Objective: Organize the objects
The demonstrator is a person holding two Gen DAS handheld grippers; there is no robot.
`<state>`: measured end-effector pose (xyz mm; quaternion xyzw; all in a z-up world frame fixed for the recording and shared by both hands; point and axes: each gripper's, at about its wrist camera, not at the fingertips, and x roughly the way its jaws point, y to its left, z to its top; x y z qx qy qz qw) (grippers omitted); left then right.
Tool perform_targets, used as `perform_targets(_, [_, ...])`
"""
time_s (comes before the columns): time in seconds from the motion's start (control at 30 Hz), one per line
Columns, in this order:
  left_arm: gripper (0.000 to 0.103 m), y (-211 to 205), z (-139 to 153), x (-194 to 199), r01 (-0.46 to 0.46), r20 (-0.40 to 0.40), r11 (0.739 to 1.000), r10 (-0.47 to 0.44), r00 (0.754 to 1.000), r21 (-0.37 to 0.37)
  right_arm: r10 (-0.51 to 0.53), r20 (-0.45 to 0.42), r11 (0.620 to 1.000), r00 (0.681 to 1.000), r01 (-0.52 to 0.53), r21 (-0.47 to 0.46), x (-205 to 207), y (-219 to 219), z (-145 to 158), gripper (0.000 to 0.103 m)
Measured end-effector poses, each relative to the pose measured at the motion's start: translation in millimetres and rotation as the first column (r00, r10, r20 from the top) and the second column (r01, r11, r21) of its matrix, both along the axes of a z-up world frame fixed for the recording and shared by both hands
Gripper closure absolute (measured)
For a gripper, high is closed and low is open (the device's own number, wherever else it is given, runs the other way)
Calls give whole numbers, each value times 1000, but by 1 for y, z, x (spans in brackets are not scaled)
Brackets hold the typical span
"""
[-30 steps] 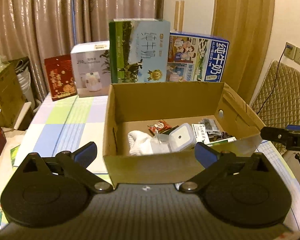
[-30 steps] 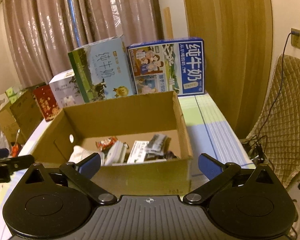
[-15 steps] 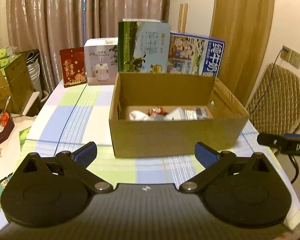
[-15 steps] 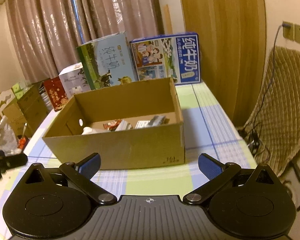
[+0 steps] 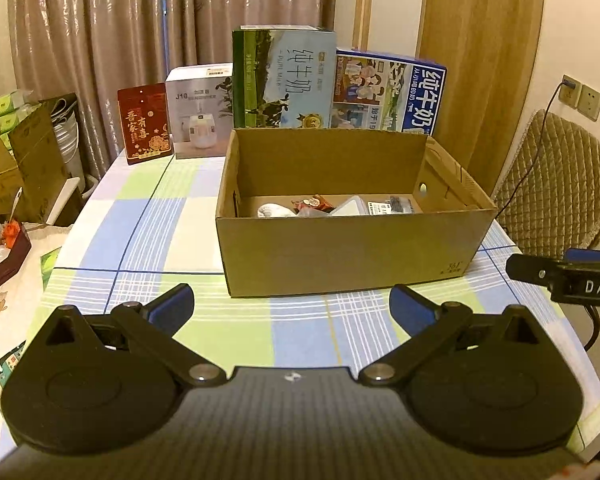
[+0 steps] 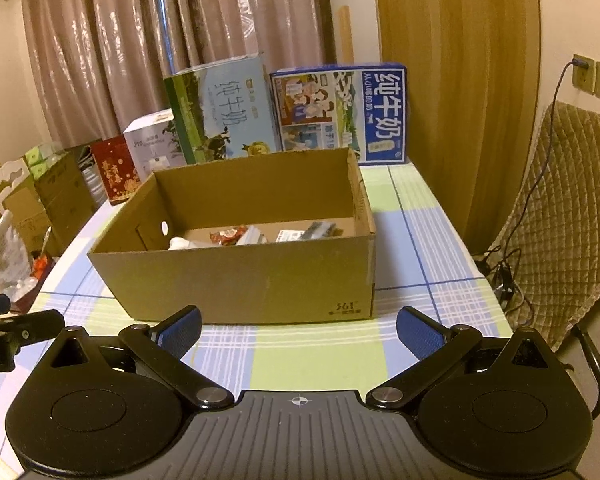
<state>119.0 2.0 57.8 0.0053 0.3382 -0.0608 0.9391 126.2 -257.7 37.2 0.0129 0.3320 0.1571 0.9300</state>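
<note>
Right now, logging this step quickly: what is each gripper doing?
Left gripper: open, holding nothing, short of the cardboard box.
Right gripper: open, holding nothing.

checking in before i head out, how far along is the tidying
Looks nearly finished. Small items, a white sock, a red snack packet and a clear lidded container, already lie inside the cardboard box. Nothing is in hand: left gripper and right gripper are both open and empty. No loose items show on the checked tablecloth.
</note>
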Motion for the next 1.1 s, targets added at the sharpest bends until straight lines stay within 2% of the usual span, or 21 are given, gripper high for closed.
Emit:
perform_targets(0.3, [1, 0, -1, 2, 3, -14, 1000, -3, 1000, 4, 42, 17, 998, 999, -42, -48, -4, 15, -2, 2])
perform_targets(1.1, [1, -2, -6, 3, -4, -32, 1000, 4, 999, 19, 71, 8, 996, 997, -71, -51, -6, 20, -4, 2])
